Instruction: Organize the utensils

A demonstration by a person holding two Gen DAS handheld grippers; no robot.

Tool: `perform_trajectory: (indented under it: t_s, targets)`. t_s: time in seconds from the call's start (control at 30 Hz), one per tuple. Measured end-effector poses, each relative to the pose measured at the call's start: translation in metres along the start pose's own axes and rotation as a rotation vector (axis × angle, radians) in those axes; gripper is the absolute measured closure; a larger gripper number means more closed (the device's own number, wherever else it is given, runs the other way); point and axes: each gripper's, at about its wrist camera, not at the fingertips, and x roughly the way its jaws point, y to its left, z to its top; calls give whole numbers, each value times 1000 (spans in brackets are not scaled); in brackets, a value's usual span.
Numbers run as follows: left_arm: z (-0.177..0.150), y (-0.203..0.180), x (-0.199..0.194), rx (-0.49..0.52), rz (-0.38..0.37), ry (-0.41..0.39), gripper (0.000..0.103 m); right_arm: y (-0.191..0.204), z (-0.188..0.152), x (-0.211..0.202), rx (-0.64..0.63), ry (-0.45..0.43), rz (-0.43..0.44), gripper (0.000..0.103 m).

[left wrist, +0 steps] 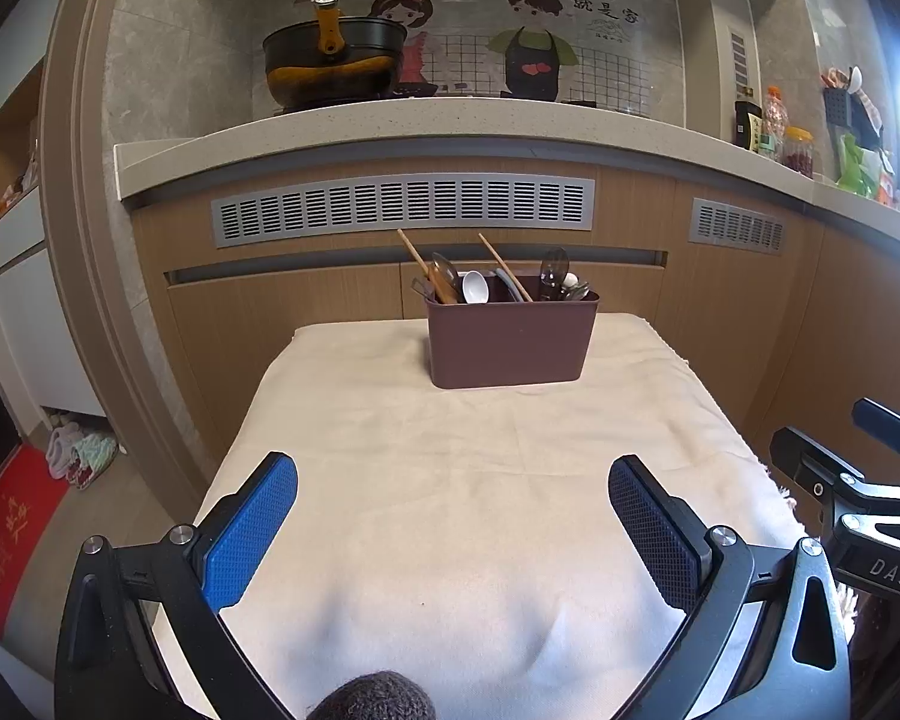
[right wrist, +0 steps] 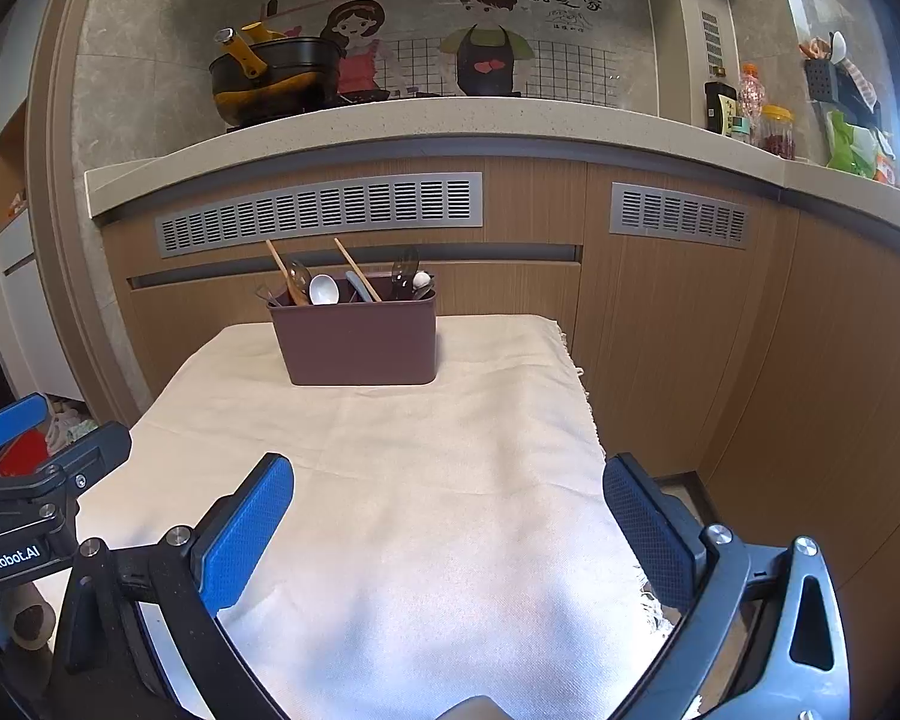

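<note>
While both grippers hang over the near end of the table, the brown bin (left wrist: 512, 339) sits at the far end of it, right up against the wood-grain cabinet (left wrist: 294, 312). It's a smooth matte plastic box, rectangular with rounded corners, and it's stuffed with utensils: two thin wooden chopsticks (left wrist: 417, 261) leaning left, a glossy white ceramic spoon (left wrist: 475, 288) beside them, and dark see-through plastic spoons (left wrist: 553, 270) plus a bit of shiny metal toward the bin's right end.

The table is covered by a cream cloth (left wrist: 450, 450), coarse woven stuff with a fringed edge, lying bare in front of the bin.

The left gripper (left wrist: 453, 534) has its jaws spread wide, nothing between the textured blue rubber pads (left wrist: 252, 534). Same deal with the right gripper (right wrist: 447, 531): wide apart, holding nothing, well short of the bin.

Above and behind the bin there's a speckled stone counter (left wrist: 426, 120) with a black-and-orange pot (left wrist: 333, 63) on it.
</note>
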Motion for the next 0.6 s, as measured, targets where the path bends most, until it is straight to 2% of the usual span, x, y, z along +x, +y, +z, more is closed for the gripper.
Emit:
perform_trajectory:
  t_s: [0.6]
  targets:
    - [2, -2, -4, 12, 2, -15, 0, -2, 2, -2, -1, -6, 0, 0]
